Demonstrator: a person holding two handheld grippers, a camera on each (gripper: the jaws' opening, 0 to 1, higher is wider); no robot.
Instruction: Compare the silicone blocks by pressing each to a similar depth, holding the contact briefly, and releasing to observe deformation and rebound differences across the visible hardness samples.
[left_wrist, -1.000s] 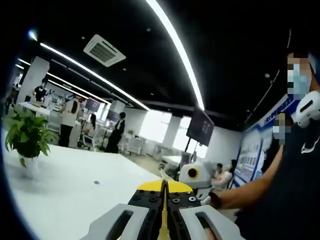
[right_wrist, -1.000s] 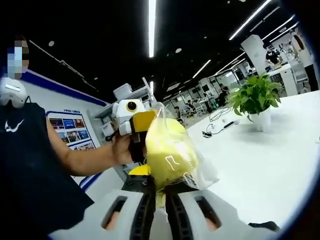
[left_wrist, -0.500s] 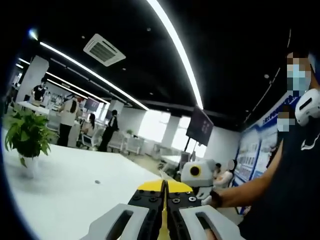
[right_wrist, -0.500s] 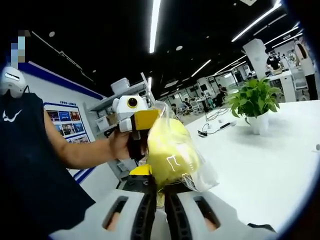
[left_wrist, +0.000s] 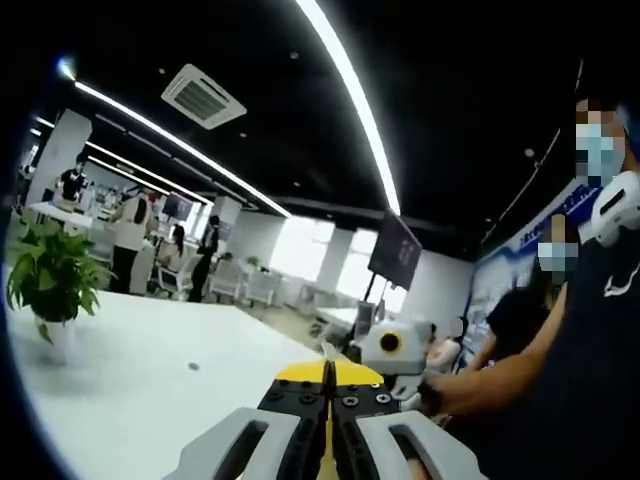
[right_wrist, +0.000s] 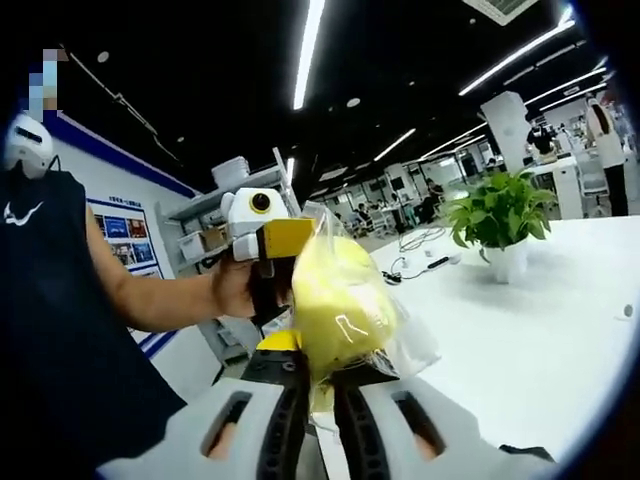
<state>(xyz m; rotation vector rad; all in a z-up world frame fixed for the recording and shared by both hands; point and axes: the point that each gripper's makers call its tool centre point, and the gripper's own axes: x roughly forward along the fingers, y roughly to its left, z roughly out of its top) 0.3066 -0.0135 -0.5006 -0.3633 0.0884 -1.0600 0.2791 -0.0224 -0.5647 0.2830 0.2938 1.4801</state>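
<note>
My right gripper (right_wrist: 318, 398) is clamped on a yellow soft sample in a clear bag (right_wrist: 342, 305), held up above the white table (right_wrist: 520, 340). My left gripper (left_wrist: 328, 402) has its jaws together; whether it pinches the bag edge, cannot tell. No blocks laid out on the table, so pressing comparison looks not yet started.

Open-plan office (desks (left_wrist: 70, 215), strip lights (left_wrist: 350, 90)).

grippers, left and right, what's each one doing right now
Left gripper: jaws shut, on a thin clear edge of the bag, it seems.
Right gripper: shut on the clear bag with the yellow object.
</note>
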